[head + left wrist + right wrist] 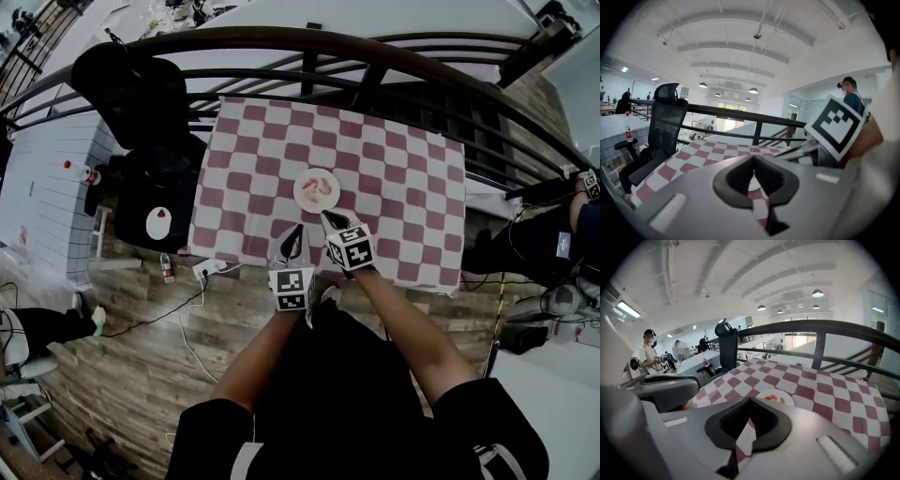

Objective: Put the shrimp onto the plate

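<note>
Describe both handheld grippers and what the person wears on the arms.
The left gripper and right gripper look alike. Each has a pale grey body, black jaw pads tapering to a point, and a white cube printed with black square markers. The person wears a black short-sleeved top.

Place: open-plan office or lab hall, on a railed upper level.
Ceiling: white and arched, with round hanging lamps [753,90].
Railing [309,39]: dark metal, behind the checked-cloth table [412,187].
Furniture: black office chair [665,122], white desks beyond.
Floor [122,375]: wood planks.
People: a person [647,355] standing at far desks.
</note>
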Demonstrator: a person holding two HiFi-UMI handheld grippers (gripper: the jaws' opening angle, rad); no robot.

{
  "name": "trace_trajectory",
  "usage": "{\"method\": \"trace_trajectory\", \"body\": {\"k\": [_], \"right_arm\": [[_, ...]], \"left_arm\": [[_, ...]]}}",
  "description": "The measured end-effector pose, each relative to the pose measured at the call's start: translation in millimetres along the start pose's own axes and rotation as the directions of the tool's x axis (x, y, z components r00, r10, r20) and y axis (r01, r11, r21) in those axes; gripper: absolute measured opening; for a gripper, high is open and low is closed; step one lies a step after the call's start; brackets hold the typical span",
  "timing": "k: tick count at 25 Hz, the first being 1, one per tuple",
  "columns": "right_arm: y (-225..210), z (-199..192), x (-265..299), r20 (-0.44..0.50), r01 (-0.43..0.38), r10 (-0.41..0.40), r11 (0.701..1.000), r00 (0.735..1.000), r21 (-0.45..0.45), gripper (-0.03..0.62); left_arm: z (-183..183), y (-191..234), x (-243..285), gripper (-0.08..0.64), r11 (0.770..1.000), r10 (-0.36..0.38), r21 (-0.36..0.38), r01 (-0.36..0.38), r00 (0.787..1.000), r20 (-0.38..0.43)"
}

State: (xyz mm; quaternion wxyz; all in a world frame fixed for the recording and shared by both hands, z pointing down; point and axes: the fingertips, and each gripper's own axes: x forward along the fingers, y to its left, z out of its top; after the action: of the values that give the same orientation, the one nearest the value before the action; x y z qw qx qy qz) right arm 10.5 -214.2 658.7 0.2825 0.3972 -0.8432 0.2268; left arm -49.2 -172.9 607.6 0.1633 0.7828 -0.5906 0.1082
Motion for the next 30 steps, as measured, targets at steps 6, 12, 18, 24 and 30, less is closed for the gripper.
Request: {"method": "trace_trajectory", "body": {"k": [6, 12, 18, 24, 30], "right_arm": [[5.1, 19.4, -51.2, 0.115, 0.031, -0.026, 0.999, 0.993, -0.043, -0.002], [15.4, 45.1, -108.2, 0.235, 0.051, -0.046, 0.999, 0.971, -0.012, -0.002], [19.3, 67.1, -166.8, 0.361, 0.107, -0.106, 0.994, 0.927, 0.018, -0.002], [19.0, 88.2, -225.0, 0.481, 0.191, -0.185, 0.981, 0.857, 0.037, -0.002], [22.9, 98.8, -263.0, 0.543, 0.234, -0.235, 0.969, 0.806, 0.072, -0.002]], "left_arm": [[23.6, -23.3, -7.8, 0.008, 0.999, -0.039, 0.036, 0.038, 0.999, 0.032], [36.1, -46.4, -24.5, 0.008, 0.994, -0.090, 0.059, 0.088, 0.995, 0.038], [68.9, -68.4, -43.6, 0.009, 0.988, -0.148, 0.050, 0.143, 0.984, 0.099], [113.8, -92.5, -62.8, 0.008, 0.979, -0.201, 0.065, 0.192, 0.959, 0.200], [140.3, -116.7, -81.3, 0.008, 0.965, -0.260, 0.036, 0.259, 0.932, 0.251]]}}
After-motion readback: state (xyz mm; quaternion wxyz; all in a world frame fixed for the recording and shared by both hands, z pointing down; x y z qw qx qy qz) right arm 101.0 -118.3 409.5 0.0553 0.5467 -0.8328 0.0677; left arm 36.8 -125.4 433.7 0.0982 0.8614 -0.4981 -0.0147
